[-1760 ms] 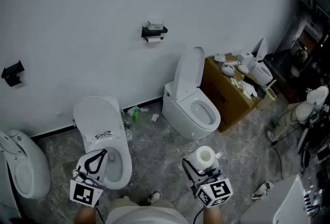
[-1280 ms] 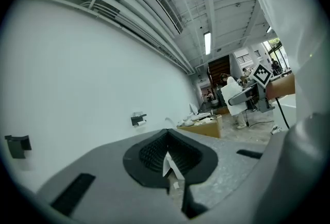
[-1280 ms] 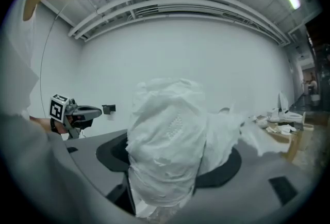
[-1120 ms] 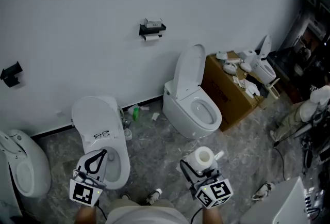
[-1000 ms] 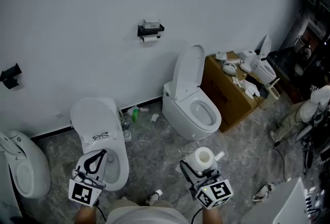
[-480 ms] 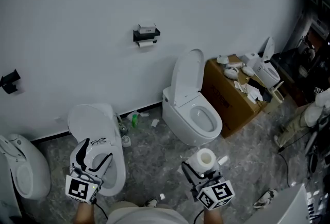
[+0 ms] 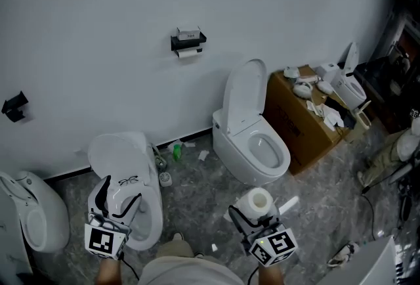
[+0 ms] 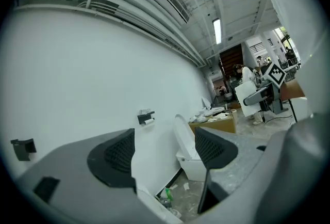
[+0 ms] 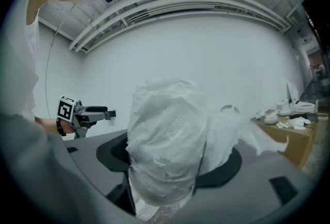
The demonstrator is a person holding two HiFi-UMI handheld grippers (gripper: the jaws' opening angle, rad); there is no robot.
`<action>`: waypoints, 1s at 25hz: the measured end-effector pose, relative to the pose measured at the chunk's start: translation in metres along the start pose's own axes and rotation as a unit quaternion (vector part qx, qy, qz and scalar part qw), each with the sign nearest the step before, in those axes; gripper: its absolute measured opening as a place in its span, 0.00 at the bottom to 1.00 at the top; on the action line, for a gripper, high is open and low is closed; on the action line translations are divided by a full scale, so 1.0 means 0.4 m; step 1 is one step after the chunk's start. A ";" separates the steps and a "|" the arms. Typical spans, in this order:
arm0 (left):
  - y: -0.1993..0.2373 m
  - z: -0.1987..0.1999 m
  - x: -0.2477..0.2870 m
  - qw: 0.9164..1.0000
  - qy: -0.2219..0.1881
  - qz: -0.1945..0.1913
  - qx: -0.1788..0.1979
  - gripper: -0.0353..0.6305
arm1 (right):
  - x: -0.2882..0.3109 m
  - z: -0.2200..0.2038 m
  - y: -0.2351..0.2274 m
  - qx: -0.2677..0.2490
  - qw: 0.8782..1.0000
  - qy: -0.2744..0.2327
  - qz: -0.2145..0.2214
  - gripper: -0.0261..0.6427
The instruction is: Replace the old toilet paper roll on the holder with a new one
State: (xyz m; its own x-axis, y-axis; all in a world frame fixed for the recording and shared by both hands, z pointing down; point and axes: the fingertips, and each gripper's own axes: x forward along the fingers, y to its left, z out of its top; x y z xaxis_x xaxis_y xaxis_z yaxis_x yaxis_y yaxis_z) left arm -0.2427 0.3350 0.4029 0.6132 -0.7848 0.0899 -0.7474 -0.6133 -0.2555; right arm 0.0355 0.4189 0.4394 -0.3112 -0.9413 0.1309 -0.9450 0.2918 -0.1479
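A black wall holder [image 7: 188, 39] carries the old roll [image 7: 190, 52], a thin white one; the left gripper view shows this holder [image 8: 146, 117] small between the jaws, far off. My left gripper [image 7: 118, 198] hangs low at the left over a white toilet, its jaws opening with nothing between them. The left gripper [image 8: 165, 153] points level at the wall. My right gripper [image 7: 254, 213] is shut on the new toilet paper roll [image 7: 258, 201], which stands upright with a loose tail. That roll [image 9: 167, 138] fills the right gripper view.
A toilet with its lid up [image 7: 252, 139] stands under the holder, next to a cardboard box [image 7: 308, 123] piled with white parts. Another toilet [image 7: 128, 178] and a white fixture [image 7: 33, 221] are at the left. A green bottle [image 7: 176, 152] and scraps lie by the wall.
The left gripper's jaws have gone from shut to wide apart. Both grippers have shifted slightly over the floor. The right gripper still holds the roll.
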 end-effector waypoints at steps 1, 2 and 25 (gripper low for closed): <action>0.001 0.001 0.020 1.000 -0.001 -0.002 0.002 0.58 | 0.008 -0.004 -0.008 0.003 1.000 0.002 -0.001 0.53; 0.000 -0.001 0.044 1.000 -0.001 -0.006 0.005 0.58 | 0.015 -0.008 -0.017 0.005 1.000 0.005 -0.004 0.53; 0.287 -0.079 0.981 0.993 -0.038 -0.111 0.020 0.58 | 0.770 0.190 -0.342 -0.058 0.995 0.073 -0.043 0.53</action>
State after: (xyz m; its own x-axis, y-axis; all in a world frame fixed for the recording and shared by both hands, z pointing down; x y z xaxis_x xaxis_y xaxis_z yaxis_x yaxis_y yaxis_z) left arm -0.0959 -0.0460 0.4391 0.7801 -0.6210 0.0760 -0.5819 -0.7648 -0.2763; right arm 0.0766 0.0761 0.4253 -0.2314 -0.9317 0.2802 -0.9716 0.2362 -0.0170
